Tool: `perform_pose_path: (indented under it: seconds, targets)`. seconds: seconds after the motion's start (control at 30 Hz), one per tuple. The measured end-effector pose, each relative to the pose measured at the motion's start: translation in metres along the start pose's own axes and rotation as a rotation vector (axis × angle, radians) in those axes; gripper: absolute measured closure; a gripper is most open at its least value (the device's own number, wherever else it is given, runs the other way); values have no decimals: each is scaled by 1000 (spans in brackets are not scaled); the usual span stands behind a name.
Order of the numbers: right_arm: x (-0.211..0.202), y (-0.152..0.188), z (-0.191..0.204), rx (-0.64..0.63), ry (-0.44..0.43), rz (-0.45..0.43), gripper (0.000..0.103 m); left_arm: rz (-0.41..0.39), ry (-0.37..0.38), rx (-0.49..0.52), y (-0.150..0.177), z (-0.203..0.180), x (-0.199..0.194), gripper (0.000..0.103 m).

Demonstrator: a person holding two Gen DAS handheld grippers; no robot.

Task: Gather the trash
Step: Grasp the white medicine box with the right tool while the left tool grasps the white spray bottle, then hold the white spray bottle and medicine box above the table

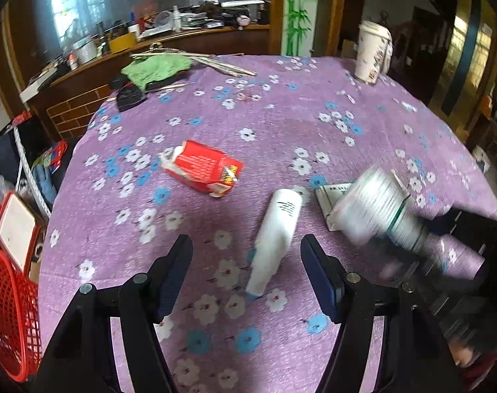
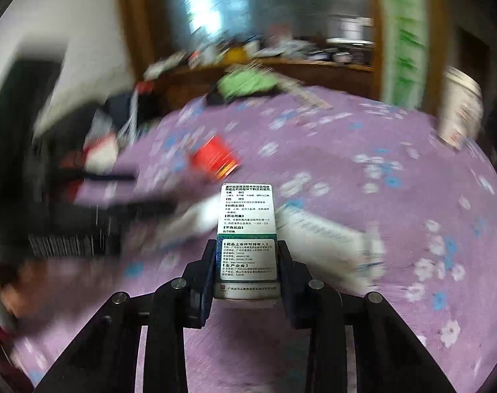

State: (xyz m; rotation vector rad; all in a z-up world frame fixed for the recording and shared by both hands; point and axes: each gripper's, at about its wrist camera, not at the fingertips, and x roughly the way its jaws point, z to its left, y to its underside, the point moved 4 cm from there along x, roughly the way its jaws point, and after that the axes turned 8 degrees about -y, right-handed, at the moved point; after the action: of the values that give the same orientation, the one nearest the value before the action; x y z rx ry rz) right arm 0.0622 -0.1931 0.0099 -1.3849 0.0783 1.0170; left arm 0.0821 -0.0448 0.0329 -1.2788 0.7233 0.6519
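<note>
- Right gripper (image 2: pixel 246 263) clamped on a white-and-green medicine box (image 2: pixel 247 226), both fingers pressed against its long sides, printed face up toward the camera
- Same box blurred in the left wrist view (image 1: pixel 376 209), held above the purple flowered tablecloth (image 1: pixel 281 124), over the near right part of the table
- Left gripper (image 1: pixel 246 255) spread wide apart, nothing between the fingers, hanging low over the cloth
- White plastic bottle (image 1: pixel 276 232) lying on its side on the cloth, between the left fingers in view and reaching beyond them
- Flat white carton (image 1: pixel 330 196) lying on the cloth just right of the bottle, partly hidden behind the held box
- Crushed red carton (image 1: pixel 204 170) lying on the cloth farther out, to the left, well apart from the bottle
- Red mesh basket (image 1: pixel 9 314) off the table edge at far left
- Tall floral paper cup (image 1: pixel 371 52) upright at the far right of the table
- Green cloth (image 1: pixel 156 67) bunched at the far left edge
</note>
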Motion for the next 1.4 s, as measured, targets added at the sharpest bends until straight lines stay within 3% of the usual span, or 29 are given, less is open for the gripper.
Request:
perform_pose_path:
  seconds: [0.03,0.13,0.23,0.37,0.57,0.7,0.8,0.97,1.2,1.4]
  targets:
    - [-4,-4,-8,36,13,-23,67,-4,-9,16,-1,-5,4,37]
    - [-16,-8,-25,112,29,-82,67,17,-20,47,-2,-15,18,55]
    - [-22,-14,-27,136,32,-120,67,64,-2,50,-2,-22,38,58]
    - [-26,-16,-31,152,33,-133,67,84,-5,67,3,-28,50,74]
    - [-29,-13,-23,119,44,-136,67,17,-16,2,10,-10,35,74]
    - [-26,-13,-16,86,54,-129,67,-111,-61,-48,19,17,0,74]
    - [-20,-12,-16,74,82,-110,67,-161,-93,-93,26,41,-12,74]
    - [-14,-13,-8,110,77,-70,67,-162,-70,-152,29,68,-7,74]
    - [-5,-21,35,81,113,-4,67,-182,-23,-186,31,80,-3,74]
    - [17,-40,66,60,153,-55,67,-207,-20,-209,31,89,-8,74]
